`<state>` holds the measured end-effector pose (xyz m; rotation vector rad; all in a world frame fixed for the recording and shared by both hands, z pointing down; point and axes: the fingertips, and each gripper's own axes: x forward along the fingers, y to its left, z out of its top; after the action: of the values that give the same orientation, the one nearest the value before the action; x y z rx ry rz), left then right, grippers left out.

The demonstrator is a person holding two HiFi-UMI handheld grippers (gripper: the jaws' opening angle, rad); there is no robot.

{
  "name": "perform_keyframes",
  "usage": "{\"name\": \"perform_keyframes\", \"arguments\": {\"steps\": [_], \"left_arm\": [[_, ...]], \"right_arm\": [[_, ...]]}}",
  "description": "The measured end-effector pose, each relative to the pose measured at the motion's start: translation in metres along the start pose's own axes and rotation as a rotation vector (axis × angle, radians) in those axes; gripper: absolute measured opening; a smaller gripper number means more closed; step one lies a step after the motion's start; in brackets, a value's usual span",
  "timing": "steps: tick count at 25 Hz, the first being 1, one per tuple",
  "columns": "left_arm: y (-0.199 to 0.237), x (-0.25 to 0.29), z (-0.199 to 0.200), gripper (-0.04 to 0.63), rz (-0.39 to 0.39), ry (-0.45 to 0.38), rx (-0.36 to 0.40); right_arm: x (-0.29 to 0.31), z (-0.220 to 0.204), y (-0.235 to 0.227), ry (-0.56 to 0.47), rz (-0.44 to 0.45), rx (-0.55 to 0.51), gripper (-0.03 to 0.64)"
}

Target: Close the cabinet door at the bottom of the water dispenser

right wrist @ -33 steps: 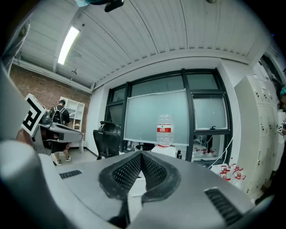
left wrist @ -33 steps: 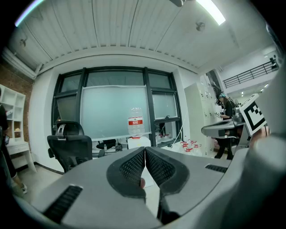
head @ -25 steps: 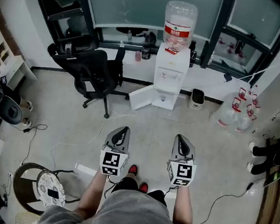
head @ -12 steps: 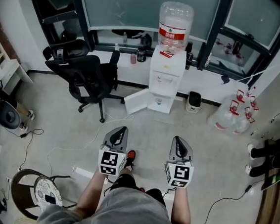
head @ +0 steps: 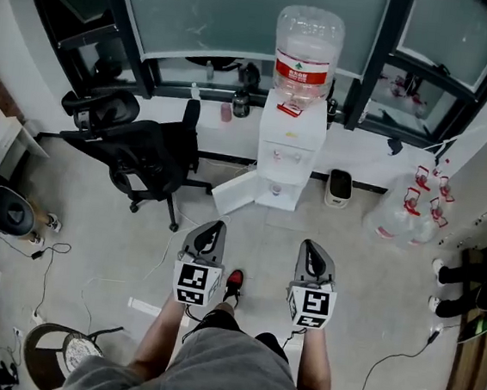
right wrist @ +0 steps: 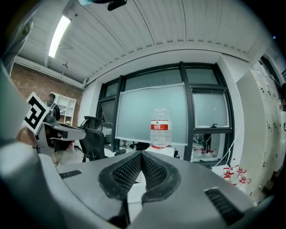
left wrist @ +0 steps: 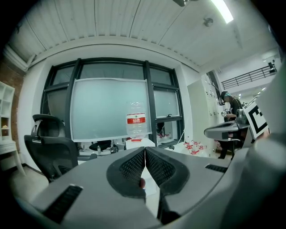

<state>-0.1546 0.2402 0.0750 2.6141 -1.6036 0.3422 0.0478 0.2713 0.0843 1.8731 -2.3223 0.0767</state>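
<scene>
Closing in on the water dispenser (head: 289,156), the person is standing nearer to it than 1 second ago. The unit and its bottle (head: 308,42) are filling more of the head view, while the round stool (head: 62,354) at lower left is sliding toward the bottom edge.

The cabinet door (head: 233,190) at the foot of the dispenser is hanging open. It is swung out to the picture's left and angling toward the black office chair (head: 136,148), and the low compartment beside it is showing.

The left gripper (head: 212,230) and the right gripper (head: 311,247) are hovering side by side over the floor. Both are pointing at the dispenser and remaining well apart from the door. In the left gripper view the 2 ribbed pads are pressing flat against each other with nothing between them, and the bottle is rising just beyond their tips. The right gripper view is showing the same: jaws fully together, empty, aiming at the dispenser.

A small bin (head: 339,187) is standing just beside the dispenser on the right, and spare jugs (head: 402,211) are lying farther right.
</scene>
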Motion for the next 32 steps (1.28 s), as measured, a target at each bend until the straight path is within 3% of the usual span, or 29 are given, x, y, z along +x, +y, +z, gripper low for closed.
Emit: {"name": "perform_keyframes", "arguments": {"steps": [9,21,32], "left_arm": [[0.070,0.094,-0.003,0.025,-0.030,0.066,-0.014],[0.155,0.182,-0.032,0.025,-0.040,0.119,-0.035],[0.189,0.253,-0.098,0.025,-0.034,0.182,-0.071]], "right_arm": [[0.116,0.006,-0.005,0.047,-0.019,0.027,0.015],[0.239,-0.010,0.014,0.119,-0.014,0.020,0.015],[0.334,-0.069,0.029,0.197,0.049,0.044,0.015]]}}
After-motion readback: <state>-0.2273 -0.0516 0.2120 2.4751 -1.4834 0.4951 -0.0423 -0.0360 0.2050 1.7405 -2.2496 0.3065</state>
